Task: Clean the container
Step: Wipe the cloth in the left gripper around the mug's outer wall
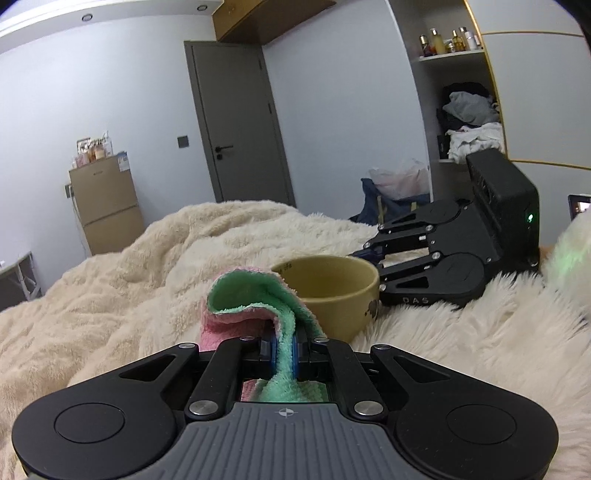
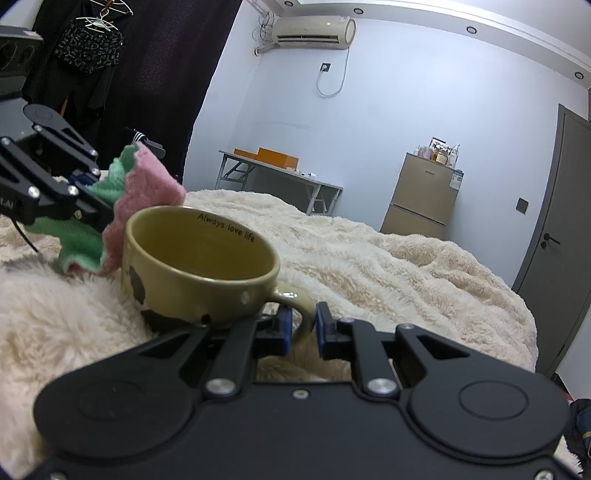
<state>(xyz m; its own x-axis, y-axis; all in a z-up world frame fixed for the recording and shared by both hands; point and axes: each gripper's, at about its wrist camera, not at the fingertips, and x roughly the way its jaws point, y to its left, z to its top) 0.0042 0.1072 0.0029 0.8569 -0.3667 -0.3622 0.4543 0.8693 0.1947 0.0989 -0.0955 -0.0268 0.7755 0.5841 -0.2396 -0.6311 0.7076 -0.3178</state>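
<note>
Standing upright, the mug (image 2: 199, 266) has its handle (image 2: 295, 306) pinched by the right gripper (image 2: 303, 328).

mug (image 1: 332, 291) handle hidden behind right gripper (image 1: 373, 254) fingers | cloth (image 2: 122, 221) lower fold hidden behind mug rim | shelf bottles (image 1: 448, 40) labels too small | left gripper (image 2: 86, 195) body cut off at frame edge

We look low along each gripper's fingers, close over the fluffy blanket (image 1: 110, 288). Our left view faces the door (image 1: 240, 122) and shelves; our right faces the air conditioner (image 2: 314, 33) and desk. Both share the mug (image 1: 332, 291) (image 2: 199, 266) — seen near, from opposite sides — and the fridge (image 1: 107, 210) (image 2: 421, 195).
</note>
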